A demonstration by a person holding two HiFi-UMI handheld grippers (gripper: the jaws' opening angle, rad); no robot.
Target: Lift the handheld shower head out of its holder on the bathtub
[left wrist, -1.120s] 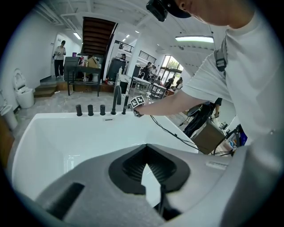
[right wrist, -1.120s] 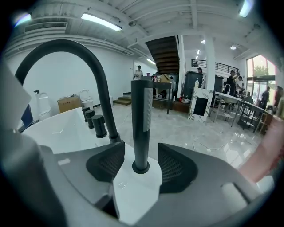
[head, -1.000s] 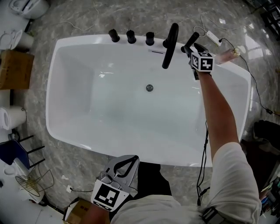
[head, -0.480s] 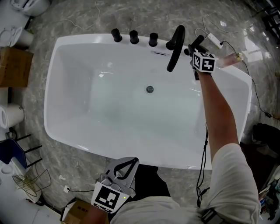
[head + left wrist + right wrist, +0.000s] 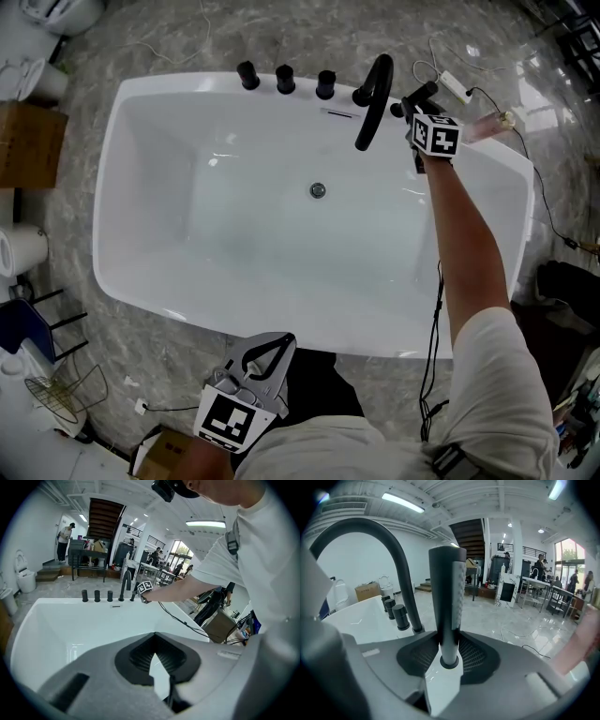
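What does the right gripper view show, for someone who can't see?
The right gripper has just closed its jaws on the black handheld shower head, upright in its holder on the white bathtub. A curved black faucet arches at left.

nothing to read here, folks: no words, numbers or brand names anywhere. the far marker cube by the bathtub's far rim and the near marker cube off its near rim show only black-and-white squares. a pale label on the left gripper is too blurred to read.
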